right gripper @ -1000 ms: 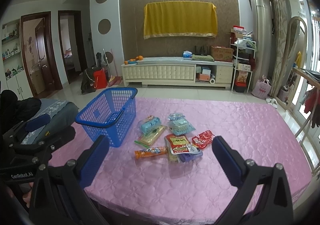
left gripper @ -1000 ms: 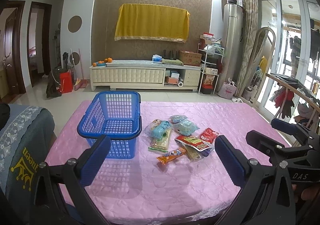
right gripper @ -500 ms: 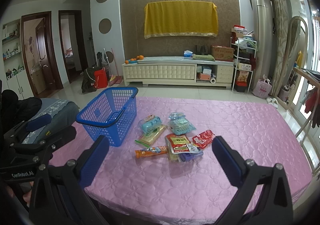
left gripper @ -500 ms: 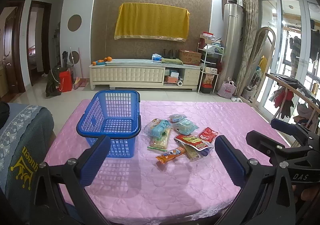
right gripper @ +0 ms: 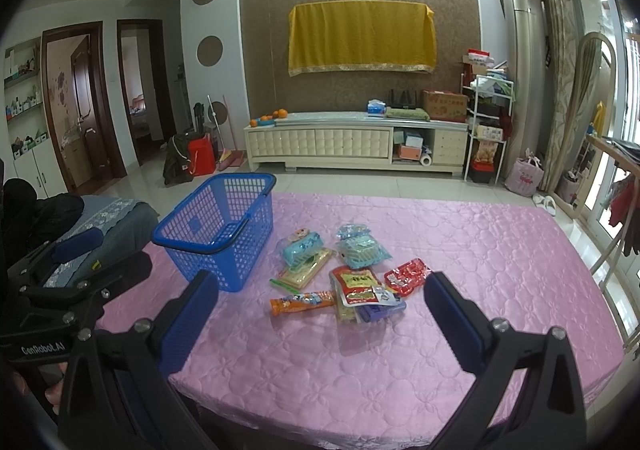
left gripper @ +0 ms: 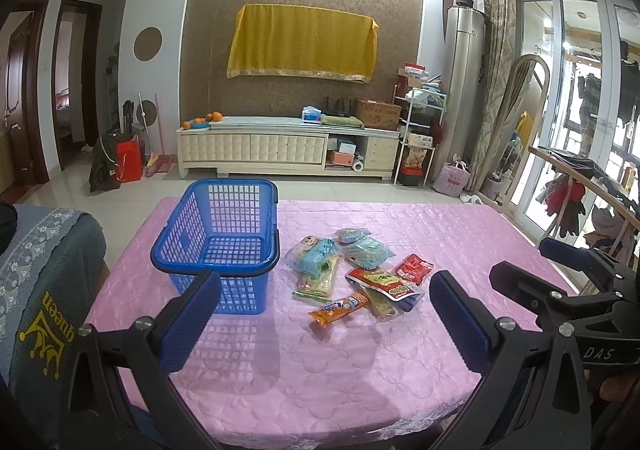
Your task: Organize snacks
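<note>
Nothing packed yet: blue basket (left gripper: 224, 238) empty at centre left, snack packets (left gripper: 352, 274) heaped just right of it on the pink table (left gripper: 400, 370). Left gripper (left gripper: 320, 314) and right gripper (right gripper: 316, 314) both spread wide, holding nothing.

Snack packets (right gripper: 344, 276) beside empty blue basket (right gripper: 220, 226)

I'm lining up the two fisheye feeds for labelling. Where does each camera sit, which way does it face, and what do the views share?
Left wrist: sits behind the left tongs, looks forward across the pink table at the blue basket, the snack pile and the TV cabinet; the right tongs show at its right edge.
Right wrist: sits behind the right tongs, same heading from further right; the left tongs show at its left edge.
Shared: basket, snacks, table, cabinet; both tongs open, empty.
</note>
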